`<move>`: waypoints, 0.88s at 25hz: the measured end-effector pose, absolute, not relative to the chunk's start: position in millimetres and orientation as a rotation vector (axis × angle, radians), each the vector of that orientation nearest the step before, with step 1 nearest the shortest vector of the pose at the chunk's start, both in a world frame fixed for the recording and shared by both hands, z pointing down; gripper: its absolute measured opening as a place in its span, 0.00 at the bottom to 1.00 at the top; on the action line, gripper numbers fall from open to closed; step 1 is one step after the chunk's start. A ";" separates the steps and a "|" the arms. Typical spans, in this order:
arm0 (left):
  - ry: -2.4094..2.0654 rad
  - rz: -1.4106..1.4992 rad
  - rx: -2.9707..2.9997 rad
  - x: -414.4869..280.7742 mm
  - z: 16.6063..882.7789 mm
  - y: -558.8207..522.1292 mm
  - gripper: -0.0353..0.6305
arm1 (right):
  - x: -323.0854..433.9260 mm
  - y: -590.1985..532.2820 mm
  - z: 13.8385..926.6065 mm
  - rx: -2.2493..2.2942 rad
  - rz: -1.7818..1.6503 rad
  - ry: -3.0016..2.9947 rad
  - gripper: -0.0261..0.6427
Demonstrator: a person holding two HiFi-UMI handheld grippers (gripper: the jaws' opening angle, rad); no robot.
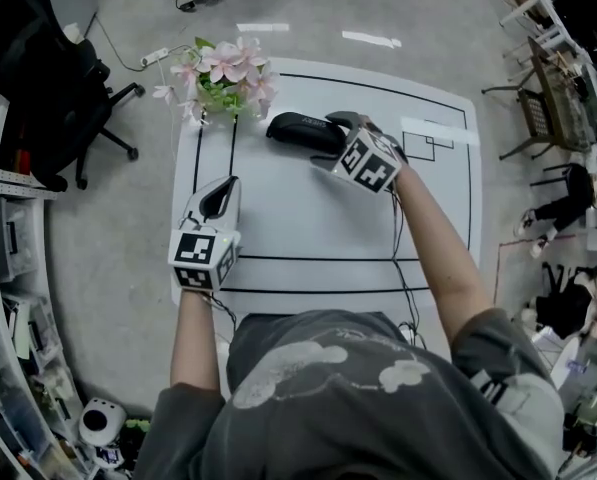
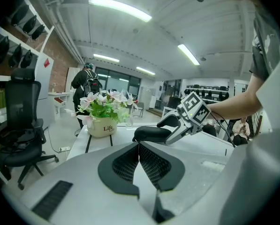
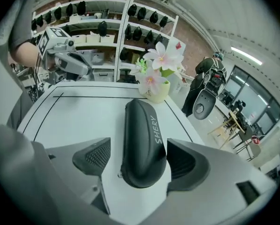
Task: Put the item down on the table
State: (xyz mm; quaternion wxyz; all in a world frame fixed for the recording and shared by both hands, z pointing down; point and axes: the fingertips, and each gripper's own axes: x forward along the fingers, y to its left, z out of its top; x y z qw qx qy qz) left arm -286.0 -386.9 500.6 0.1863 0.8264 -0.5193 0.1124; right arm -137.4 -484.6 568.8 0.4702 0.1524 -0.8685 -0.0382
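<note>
A black oblong case (image 1: 300, 130) marked SHERY lies flat on the white table (image 1: 318, 223), at the far side next to the flowers. My right gripper (image 1: 330, 134) reaches down over its near end. In the right gripper view the case (image 3: 142, 139) sits between the jaws of the right gripper (image 3: 139, 159), which stand open with a gap showing at the left pad (image 3: 94, 156). My left gripper (image 1: 221, 196) hovers over the table's left part, shut and empty. In the left gripper view the left gripper (image 2: 139, 150) has its pads together, and the case (image 2: 151, 134) lies beyond them.
A pot of pink and white flowers (image 1: 223, 78) stands at the table's far left corner, close to the case. Black lines mark the tabletop. A black office chair (image 1: 63, 88) stands on the floor to the left, shelving (image 1: 8, 298) beside it. A person (image 2: 86, 86) stands far off.
</note>
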 end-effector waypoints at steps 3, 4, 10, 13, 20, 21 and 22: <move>-1.485 0.316 2.339 -278.8 491.0 -377.0 0.06 | -129.7 -477.0 547.8 0.446 -0.086 -2.183 0.58; -1.493 0.315 2.343 -275.6 487.3 -373.0 0.06 | -126.5 -473.4 539.9 0.472 -0.084 -2.204 0.57; -1.542 0.309 2.369 -252.1 464.0 -342.1 0.06 | -101.6 -438.3 501.7 0.579 -0.064 -2.318 0.41; -1.564 0.306 2.381 -237.2 452.9 -323.8 0.06 | -85.9 -415.5 489.9 0.606 -0.065 -2.350 0.36; -1.603 0.297 2.409 -198.0 431.4 -277.2 0.06 | -45.7 -363.5 474.0 0.676 -0.019 -2.402 0.20; -1.607 0.296 2.411 -192.6 429.2 -270.0 0.06 | -40.0 -356.7 471.5 0.697 -0.009 -2.411 0.15; -1.610 0.295 2.413 -187.1 427.4 -263.0 0.06 | -34.2 -350.3 468.8 0.722 0.000 -2.423 0.10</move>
